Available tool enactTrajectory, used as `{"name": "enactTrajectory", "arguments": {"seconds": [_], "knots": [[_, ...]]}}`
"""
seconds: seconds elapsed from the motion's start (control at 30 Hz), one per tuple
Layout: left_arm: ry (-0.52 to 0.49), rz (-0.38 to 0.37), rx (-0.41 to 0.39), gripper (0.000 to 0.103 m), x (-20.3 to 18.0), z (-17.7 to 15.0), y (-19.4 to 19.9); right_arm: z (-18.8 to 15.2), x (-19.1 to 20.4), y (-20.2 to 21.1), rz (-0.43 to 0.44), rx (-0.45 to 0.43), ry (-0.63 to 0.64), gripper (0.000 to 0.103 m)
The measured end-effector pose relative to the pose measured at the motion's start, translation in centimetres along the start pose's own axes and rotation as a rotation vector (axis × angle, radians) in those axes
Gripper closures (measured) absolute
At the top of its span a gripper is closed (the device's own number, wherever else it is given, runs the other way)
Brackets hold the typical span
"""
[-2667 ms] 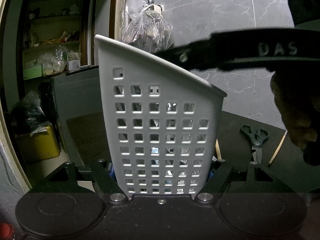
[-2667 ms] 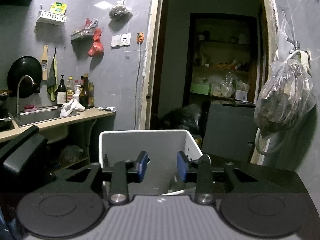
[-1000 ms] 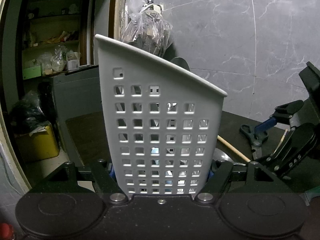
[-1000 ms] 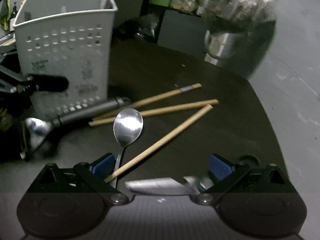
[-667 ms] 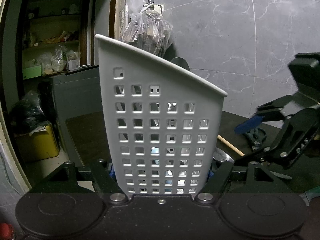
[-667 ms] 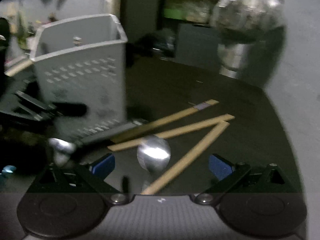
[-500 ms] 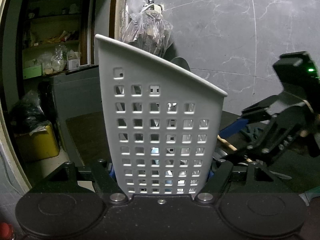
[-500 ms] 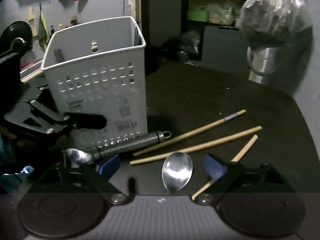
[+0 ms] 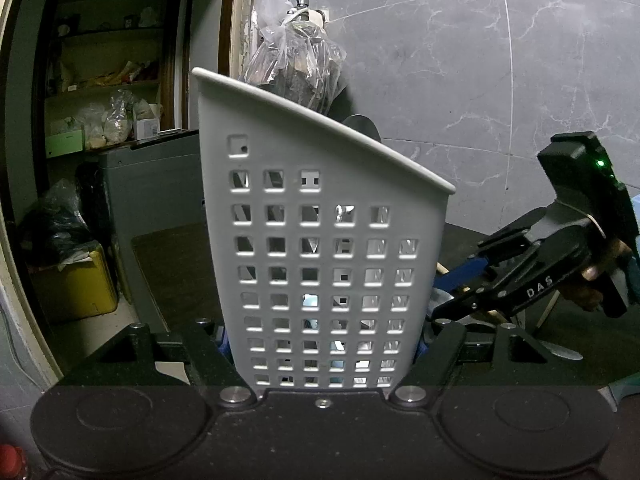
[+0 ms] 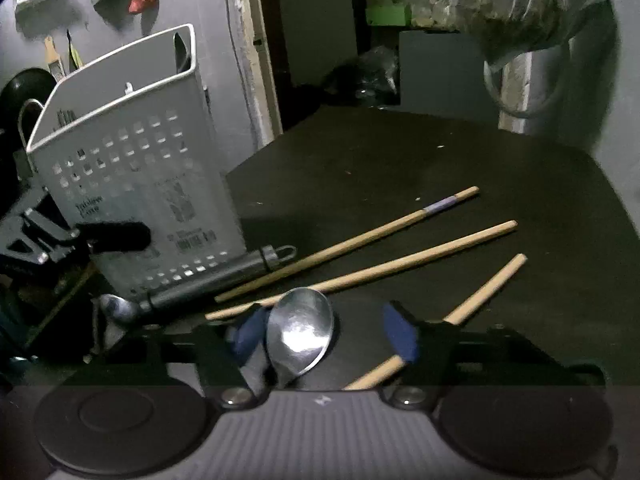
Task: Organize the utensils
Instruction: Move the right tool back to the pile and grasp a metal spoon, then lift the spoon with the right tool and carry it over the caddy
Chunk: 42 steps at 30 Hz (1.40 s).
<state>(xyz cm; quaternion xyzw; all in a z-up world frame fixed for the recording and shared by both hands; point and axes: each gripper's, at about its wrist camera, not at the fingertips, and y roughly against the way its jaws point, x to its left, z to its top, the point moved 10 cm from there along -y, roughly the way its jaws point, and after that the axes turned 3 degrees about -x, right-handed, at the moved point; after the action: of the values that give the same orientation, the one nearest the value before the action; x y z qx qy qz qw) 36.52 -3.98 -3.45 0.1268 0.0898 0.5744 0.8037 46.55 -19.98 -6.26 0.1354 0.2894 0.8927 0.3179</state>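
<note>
My left gripper point(image 9: 320, 346) is shut on the base of a white perforated utensil basket point(image 9: 320, 240), which stands upright; it also shows in the right wrist view point(image 10: 132, 184). My right gripper point(image 10: 322, 334) is open, low over the dark table, its blue pads astride the bowl of a steel spoon point(image 10: 300, 330). It also shows in the left wrist view point(image 9: 480, 280). Three wooden chopsticks point(image 10: 360, 236) lie beyond the spoon. A black-handled peeler point(image 10: 208, 280) lies against the basket's foot.
The dark table point(image 10: 400, 160) ends at a grey marble wall point(image 9: 520, 60) on the right. A plastic bag point(image 10: 524, 4) hangs from a tap behind. A doorway with shelves point(image 9: 100, 100) lies beyond the basket.
My right gripper left the basket top, swung down to the table and closed in on the spoon, its pads now either side of the bowl. The left gripper and basket stayed still.
</note>
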Motion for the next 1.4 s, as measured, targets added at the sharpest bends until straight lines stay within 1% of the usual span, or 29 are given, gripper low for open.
{"name": "enactTrajectory", "arguments": {"seconds": [0.03,0.13,0.17,0.2,0.3,0.43,0.57,0.7,0.93,1.23,1.4], "knots": [[0.000,0.000,0.000,0.027,0.0,0.0,0.0,-0.1,0.2,0.0,-0.010,0.001,0.012,0.048],[-0.001,0.001,0.001,0.027,0.0,0.0,0.0,-0.4,1.0,0.1,-0.050,0.007,0.051,0.055],[0.000,0.000,0.001,0.027,0.0,0.0,0.0,-0.4,1.2,0.1,-0.056,0.008,0.039,0.060],[0.000,0.000,0.000,0.027,0.0,0.0,0.0,-0.5,1.5,0.3,-0.071,0.009,0.027,0.062],[-0.001,0.002,0.001,0.027,0.0,0.0,0.0,-0.4,1.8,0.2,-0.125,0.016,0.011,0.062],[-0.002,0.002,0.002,0.027,0.0,-0.1,0.0,-0.3,2.2,0.2,-0.167,0.024,0.003,0.063],[-0.001,0.002,0.002,0.027,0.0,-0.1,0.0,-0.1,2.5,0.3,-0.196,0.022,0.003,0.063],[0.000,0.002,0.002,0.027,0.0,-0.1,0.0,-0.1,2.7,0.3,-0.193,0.004,-0.018,0.063],[-0.001,0.003,0.002,0.027,0.0,-0.1,0.0,0.8,2.9,1.7,-0.188,-0.080,-0.040,0.063],[-0.001,0.004,0.003,0.027,0.1,-0.1,0.0,3.0,3.7,4.9,-0.169,-0.254,-0.059,0.064],[-0.002,0.004,0.004,0.027,0.1,-0.1,0.0,3.7,4.2,5.9,-0.177,-0.297,-0.049,0.064]]}}
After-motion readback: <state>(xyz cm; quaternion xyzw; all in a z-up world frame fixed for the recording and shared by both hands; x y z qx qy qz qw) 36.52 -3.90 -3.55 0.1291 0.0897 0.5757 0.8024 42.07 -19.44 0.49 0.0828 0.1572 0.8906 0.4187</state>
